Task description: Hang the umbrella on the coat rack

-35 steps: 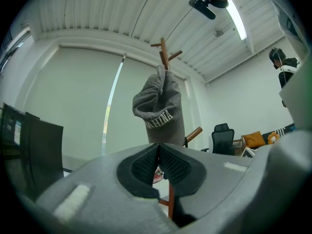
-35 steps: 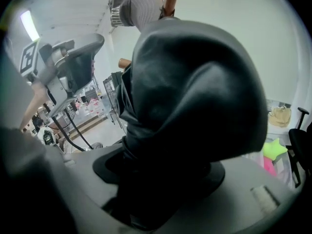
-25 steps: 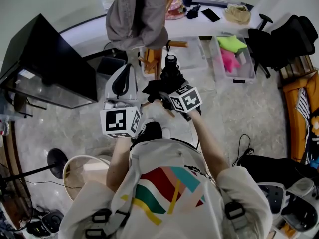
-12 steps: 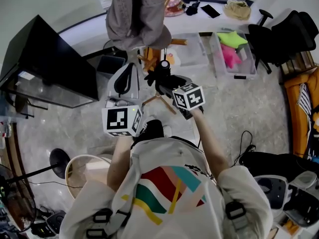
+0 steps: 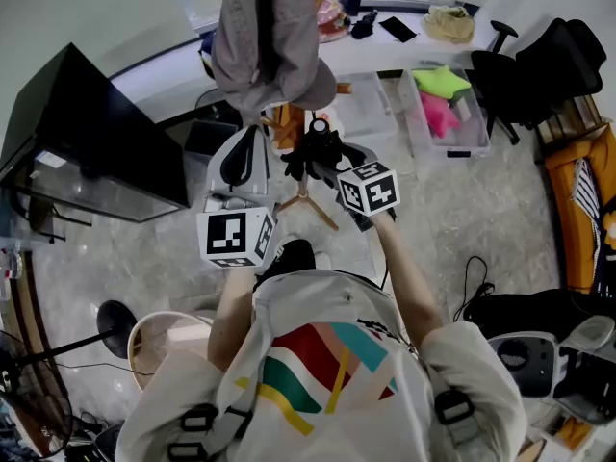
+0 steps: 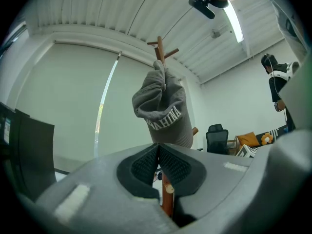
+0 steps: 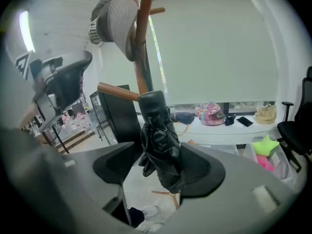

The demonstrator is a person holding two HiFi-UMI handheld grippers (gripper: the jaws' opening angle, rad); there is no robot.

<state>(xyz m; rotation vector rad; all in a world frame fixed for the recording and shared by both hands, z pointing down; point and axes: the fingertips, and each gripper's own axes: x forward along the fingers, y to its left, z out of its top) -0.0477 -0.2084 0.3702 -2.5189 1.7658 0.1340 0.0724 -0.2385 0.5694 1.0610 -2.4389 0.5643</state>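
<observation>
The right claw (image 7: 158,172) grips the folded black umbrella (image 7: 158,140) by its bunched canopy. The jaws are pressed in on the cloth from both sides. The umbrella stands nearly upright in the middle of the right gripper view. Its rounded top end is just under a bare wooden peg (image 7: 117,91) of the coat rack (image 7: 141,48) and close in front of the pole (I cannot tell whether it touches either). A grey cap (image 7: 114,23) already hangs from the pegs at the upper left of that frame. In the head view the umbrella (image 5: 313,150) sits at centre, below the cap (image 5: 269,37).

The left claw (image 6: 158,167) is closed on nothing, pad against pad. It is low in its own frame and looks up at the rack.

The umbrella is not hung yet, and the approach looks nearly done. The risks from here:
- No strap or loop shows in any view. If none is free to catch the peg, the umbrella has nothing to hang by and would drop once let go.
- The hold is on soft cloth, not on the shaft, so the umbrella may slide or tilt in the jaws as it is lifted.
- The peg is short and slants. A loop set near its tip could slip off.
- Pushing up too far could nudge the cap loose, or knock the pole and rock the rack.
</observation>
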